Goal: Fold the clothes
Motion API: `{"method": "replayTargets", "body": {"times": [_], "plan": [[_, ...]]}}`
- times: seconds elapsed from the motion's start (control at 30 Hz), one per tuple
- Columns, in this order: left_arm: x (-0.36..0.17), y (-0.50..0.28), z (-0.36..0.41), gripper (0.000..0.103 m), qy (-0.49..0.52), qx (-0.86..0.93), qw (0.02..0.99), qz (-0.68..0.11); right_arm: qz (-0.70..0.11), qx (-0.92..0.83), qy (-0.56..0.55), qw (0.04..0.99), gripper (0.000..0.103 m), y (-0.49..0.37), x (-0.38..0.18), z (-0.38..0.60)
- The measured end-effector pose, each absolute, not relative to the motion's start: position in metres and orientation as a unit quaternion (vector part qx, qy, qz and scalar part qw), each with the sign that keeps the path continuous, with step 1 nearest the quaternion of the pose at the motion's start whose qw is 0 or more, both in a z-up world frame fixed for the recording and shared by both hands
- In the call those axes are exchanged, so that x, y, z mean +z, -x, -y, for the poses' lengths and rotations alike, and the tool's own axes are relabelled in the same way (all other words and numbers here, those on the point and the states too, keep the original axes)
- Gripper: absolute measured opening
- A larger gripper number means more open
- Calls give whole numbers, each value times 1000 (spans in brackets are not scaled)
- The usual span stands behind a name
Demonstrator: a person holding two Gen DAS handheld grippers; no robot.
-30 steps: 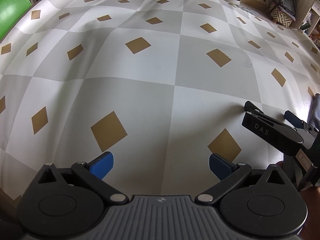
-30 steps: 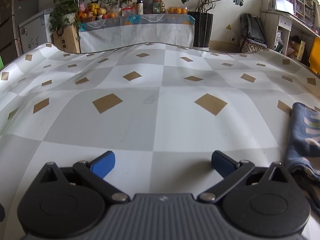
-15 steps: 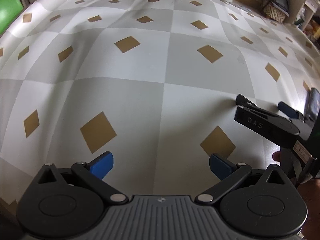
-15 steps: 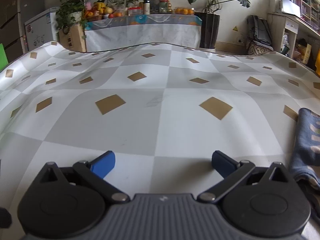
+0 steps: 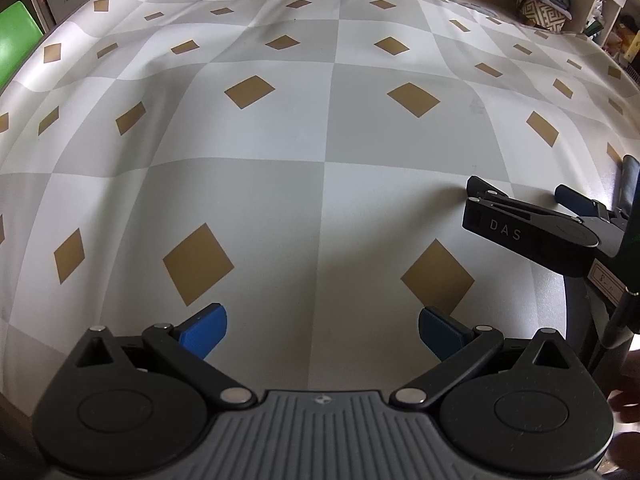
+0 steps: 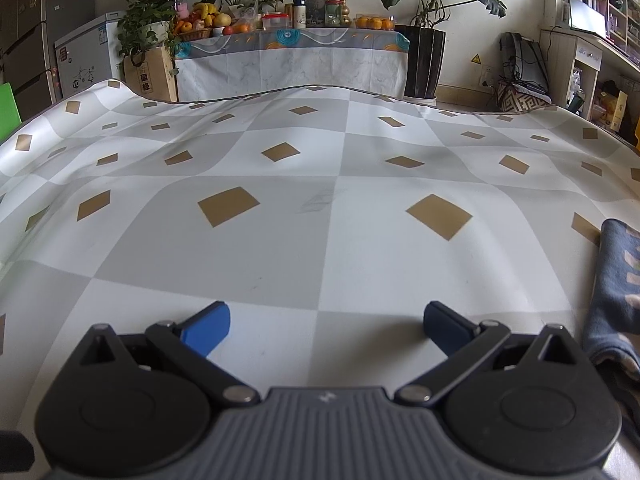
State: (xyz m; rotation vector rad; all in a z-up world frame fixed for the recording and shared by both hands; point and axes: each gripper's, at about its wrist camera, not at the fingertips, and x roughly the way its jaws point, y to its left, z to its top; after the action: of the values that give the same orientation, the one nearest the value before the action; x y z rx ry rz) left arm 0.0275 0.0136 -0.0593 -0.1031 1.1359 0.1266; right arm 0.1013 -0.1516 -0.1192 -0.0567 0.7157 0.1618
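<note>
A folded dark blue garment (image 6: 616,288) with pale markings lies at the right side of the checked tablecloth (image 6: 320,248); in the left wrist view only a dark sliver of the garment (image 5: 630,184) shows at the right edge. My right gripper (image 6: 326,326) is open just above the cloth, to the left of the garment and apart from it. My left gripper (image 5: 322,334) is open too, with nothing between its blue pads. From the left wrist view the right gripper (image 5: 524,196) appears at the right, fingers spread, held by a hand at the frame's edge.
The cloth is grey and white with tan diamonds (image 5: 198,264) and rippled at the far edge. Beyond it stand a side table (image 6: 292,60) with fruit and jars, potted plants (image 6: 424,56), a green chair (image 5: 16,44) at the left and shelves (image 6: 600,60) at the right.
Both cameras have tipped up slightly, showing more of the far table edge and room. The right gripper sits a little higher in the left view. Both grippers stay open and hold nothing.
</note>
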Motion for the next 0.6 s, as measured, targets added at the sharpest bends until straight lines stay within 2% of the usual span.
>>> {"method": "replayTargets", "body": {"times": [0.6], "plan": [[-52, -15, -14, 102, 40, 80, 845, -528, -350, 79, 27, 933, 103, -101, -119, 153]]}}
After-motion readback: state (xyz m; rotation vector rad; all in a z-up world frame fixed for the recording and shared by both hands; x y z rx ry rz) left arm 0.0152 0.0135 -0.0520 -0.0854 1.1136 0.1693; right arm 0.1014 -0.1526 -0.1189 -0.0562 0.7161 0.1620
